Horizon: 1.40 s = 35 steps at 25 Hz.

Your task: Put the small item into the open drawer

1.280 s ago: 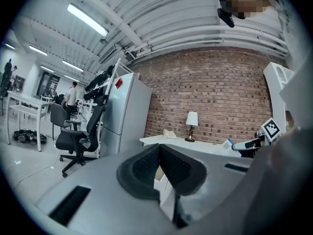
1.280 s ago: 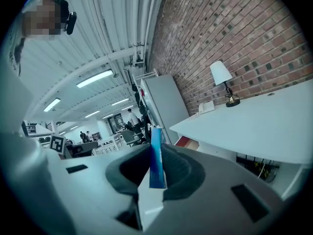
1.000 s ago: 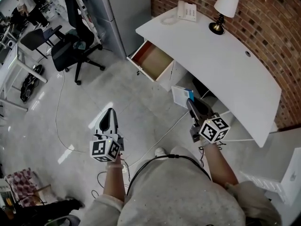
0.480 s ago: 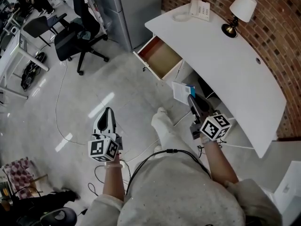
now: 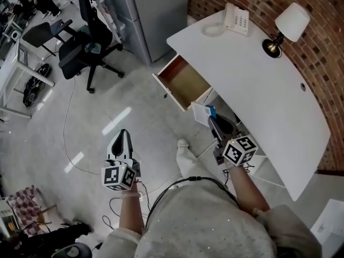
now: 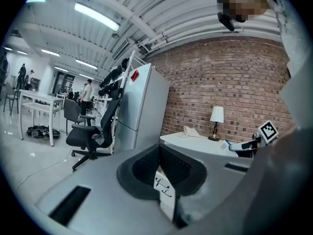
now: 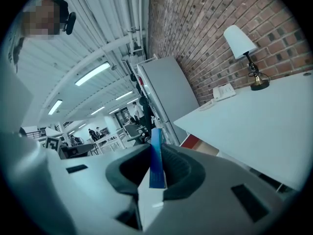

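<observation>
Small flat white carton with a blue edge (image 5: 202,113) is sitting edge-on between the jaws of my right gripper (image 5: 213,121), which are pinching it across its two broad faces. The right gripper view is showing the blue edge (image 7: 155,153) standing upright in the jaw gap. I am holding the carton in the air beside the curved white desk (image 5: 252,74), near but short of the open drawer with the brown wooden lining (image 5: 185,82), which is projecting from the desk's end.

Handling, as a judgement: the carton is looking light and thin, probably paperboard. It is likely stiff along its faces yet easy to bow or crush under heavy clamping. Gripping across the broad faces near one end, as I am doing now, is suiting it. The smooth faces may slide, so moderate, steady pressure and a low release inside the drawer are advisable.

My left gripper (image 5: 123,136) is hanging over the floor (image 5: 134,106), well apart from the desk. Its jaws are pressed together and are carrying nothing I can identify.

Markings: no brand or text on the carton is resolving in any view. A white strip (image 6: 165,192) at the left jaw seam is bearing dark handwritten-style marks that I am unable to read. The square-marker cubes (image 5: 239,150) are carrying patterns only.
</observation>
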Tool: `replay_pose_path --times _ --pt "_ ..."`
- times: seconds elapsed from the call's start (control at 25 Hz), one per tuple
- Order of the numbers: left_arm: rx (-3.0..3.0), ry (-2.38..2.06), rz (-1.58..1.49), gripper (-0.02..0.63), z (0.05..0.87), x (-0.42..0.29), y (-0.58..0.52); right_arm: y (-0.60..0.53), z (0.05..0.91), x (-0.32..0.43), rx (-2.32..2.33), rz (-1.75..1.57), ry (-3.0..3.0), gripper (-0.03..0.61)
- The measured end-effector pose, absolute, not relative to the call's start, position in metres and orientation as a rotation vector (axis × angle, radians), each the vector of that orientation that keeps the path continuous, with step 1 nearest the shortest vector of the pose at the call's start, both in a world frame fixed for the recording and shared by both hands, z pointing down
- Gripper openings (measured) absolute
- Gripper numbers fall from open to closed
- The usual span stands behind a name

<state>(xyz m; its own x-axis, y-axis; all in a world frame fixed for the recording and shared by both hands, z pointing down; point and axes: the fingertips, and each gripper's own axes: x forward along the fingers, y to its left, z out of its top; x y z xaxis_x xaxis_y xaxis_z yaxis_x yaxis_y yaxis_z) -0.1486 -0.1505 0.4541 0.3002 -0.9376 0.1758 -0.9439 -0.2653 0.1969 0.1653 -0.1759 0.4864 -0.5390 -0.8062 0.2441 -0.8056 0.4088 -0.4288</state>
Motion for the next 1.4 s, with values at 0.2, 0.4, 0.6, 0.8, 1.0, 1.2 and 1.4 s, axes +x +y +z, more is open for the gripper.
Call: replay_pose_path --times 0.2,0.4,0.6,0.8,1.0,1.2,1.4 --pt "2.307 -1.658 0.059 0.005 0.469 -0.127 -0.186 -0.214 0.504 0.170 -1.509 -0.849 2.684 0.072" --pt "2.273 -1.622 0.108 0.005 0.484 -0.117 -0.211 -0.244 0.528 0.163 -1.480 -0.896 2.733 0.072" --pt "2.254 -1.599 0.149 0.005 0.495 -0.115 -0.232 -0.267 0.552 0.150 -1.460 -0.951 2.776 0.072" --pt "2.218 -1.581 0.143 0.005 0.507 -0.113 -0.250 -0.285 0.571 0.141 -1.521 -0.878 2.852 0.072" --pt "2.208 -1.565 0.155 0.005 0.525 -0.105 -0.268 -0.300 0.597 0.135 -1.531 -0.853 2.941 0.072" --pt "2.235 -1.540 0.149 0.005 0.535 -0.095 -0.292 -0.317 0.620 0.122 -1.472 -0.727 3.161 0.072" --pt "2.241 -1.519 0.160 0.005 0.542 -0.093 -0.300 -0.321 0.647 0.104 -1.403 -0.614 3.379 0.072"
